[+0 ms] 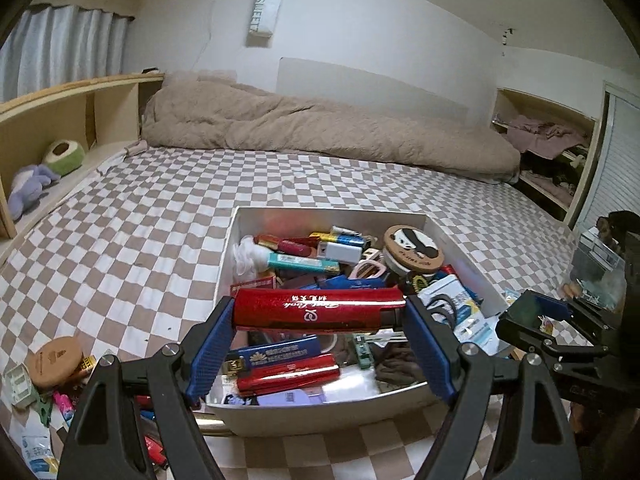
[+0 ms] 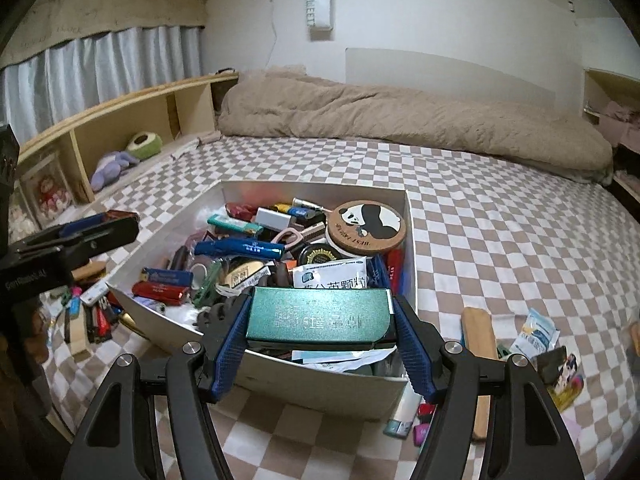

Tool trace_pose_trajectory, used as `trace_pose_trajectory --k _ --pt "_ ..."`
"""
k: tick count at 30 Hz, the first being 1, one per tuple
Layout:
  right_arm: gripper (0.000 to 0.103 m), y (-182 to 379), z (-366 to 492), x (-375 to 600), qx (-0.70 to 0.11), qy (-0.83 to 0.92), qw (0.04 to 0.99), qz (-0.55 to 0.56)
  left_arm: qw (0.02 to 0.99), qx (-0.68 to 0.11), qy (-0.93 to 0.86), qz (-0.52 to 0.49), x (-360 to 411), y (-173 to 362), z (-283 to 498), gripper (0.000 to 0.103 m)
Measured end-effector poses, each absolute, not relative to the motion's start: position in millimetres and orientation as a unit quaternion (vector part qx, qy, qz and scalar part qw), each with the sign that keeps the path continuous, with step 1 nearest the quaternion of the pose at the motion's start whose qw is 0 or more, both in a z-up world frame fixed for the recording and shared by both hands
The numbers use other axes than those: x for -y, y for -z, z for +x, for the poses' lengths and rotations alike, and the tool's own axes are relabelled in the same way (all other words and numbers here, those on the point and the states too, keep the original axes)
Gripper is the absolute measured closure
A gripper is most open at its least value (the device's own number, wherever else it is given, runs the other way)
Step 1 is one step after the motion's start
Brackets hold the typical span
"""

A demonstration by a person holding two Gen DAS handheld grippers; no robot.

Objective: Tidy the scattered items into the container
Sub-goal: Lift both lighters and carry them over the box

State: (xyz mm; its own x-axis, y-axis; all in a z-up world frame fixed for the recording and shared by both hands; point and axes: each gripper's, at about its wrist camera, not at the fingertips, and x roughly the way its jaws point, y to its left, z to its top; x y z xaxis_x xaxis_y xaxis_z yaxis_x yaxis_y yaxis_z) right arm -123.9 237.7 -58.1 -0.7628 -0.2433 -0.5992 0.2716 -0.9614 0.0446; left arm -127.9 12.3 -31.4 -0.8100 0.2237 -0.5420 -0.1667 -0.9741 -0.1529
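Checkered brown-and-white bedding (image 1: 160, 216) fills most of what I see, with a rumpled tan blanket (image 1: 320, 128) bunched along the far wall and a wooden shelf (image 1: 72, 120) on the left holding a couple of soft toys.

Sitting on the bed in front of me is the white box (image 1: 452, 236), open at the top and already crammed with small things: lighters, batteries, packets and a round cork lid printed with a panda (image 2: 370, 222).

My left gripper (image 1: 320, 316) is clamped on a shiny red case (image 1: 316, 308), which lies crosswise between the blue pads, one end pressed against each. It hangs above the near half of the box, clear of the clutter below it.

My right gripper (image 2: 320, 316) is clamped the same way on a flat green case (image 2: 318, 314), also crosswise between the pads and also above the near edge of the box. From the left camera I can see the right gripper off to the side, just beyond the box's right wall.

Loose items lie outside the box on both sides: another round cork lid (image 1: 56, 360) and bright bits near the left corner, and a wooden strip (image 2: 478, 344) and a blue-and-white packet (image 2: 536, 332) on the sheet to the right.
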Motion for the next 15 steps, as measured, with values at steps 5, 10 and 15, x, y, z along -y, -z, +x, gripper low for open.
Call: trace_pose_trajectory --k 5,10,15 --pt "0.034 66.7 -131.7 -233.1 -0.03 0.935 0.146 0.322 0.095 0.059 -0.948 -0.299 -4.0 38.4 -131.8 0.02" --pt "0.034 73.5 -135.7 -229.6 -0.038 0.932 0.15 0.328 0.094 0.069 -0.945 -0.305 -1.3 44.3 -135.0 0.02" --pt "0.034 77.1 -141.3 -231.3 -0.036 0.932 0.148 0.328 0.096 0.08 -0.941 -0.314 0.2 48.6 -137.0 0.02"
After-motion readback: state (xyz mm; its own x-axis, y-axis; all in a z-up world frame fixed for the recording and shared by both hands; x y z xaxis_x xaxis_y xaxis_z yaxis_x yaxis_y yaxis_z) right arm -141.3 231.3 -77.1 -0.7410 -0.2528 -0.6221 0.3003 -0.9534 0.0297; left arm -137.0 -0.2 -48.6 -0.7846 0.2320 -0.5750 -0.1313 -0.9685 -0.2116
